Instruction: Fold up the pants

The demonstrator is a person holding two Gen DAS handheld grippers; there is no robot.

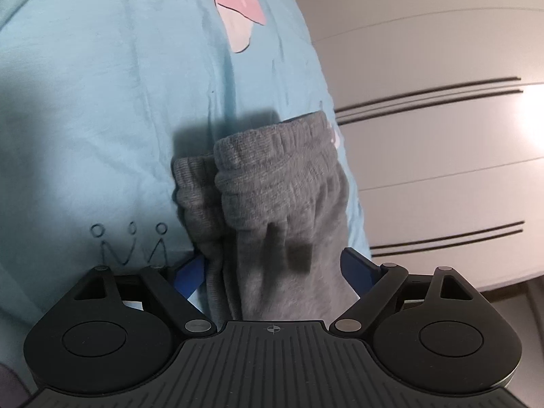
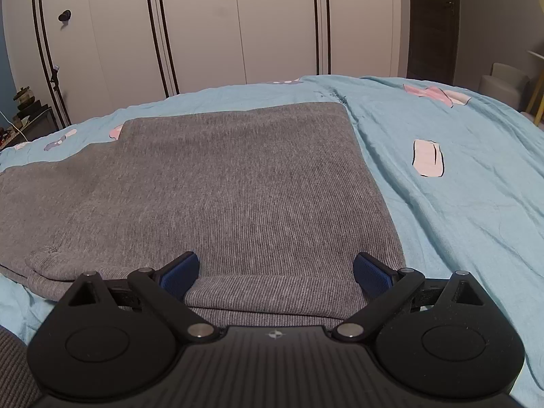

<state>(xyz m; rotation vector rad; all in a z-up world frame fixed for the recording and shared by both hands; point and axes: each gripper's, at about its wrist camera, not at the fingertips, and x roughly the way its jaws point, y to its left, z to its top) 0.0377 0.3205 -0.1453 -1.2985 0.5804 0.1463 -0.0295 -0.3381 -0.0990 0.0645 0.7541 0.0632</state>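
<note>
Grey knit pants (image 2: 238,176) lie flat on a light blue bed cover (image 2: 459,187), folded lengthwise with the waistband edge near my right gripper (image 2: 275,272). That gripper is open, its blue pads either side of the near edge of the pants. In the left wrist view the two ribbed leg cuffs (image 1: 272,163) lie stacked between the fingers of my left gripper (image 1: 272,268). Its jaws stand wide apart around the cuff ends, not pinching them.
The bed cover (image 1: 102,102) has pink cartoon prints. White wardrobe doors (image 2: 238,27) with dark strips stand behind the bed. A dark door (image 2: 431,23) is at the right, and a cluttered low stand (image 2: 27,112) is at the left.
</note>
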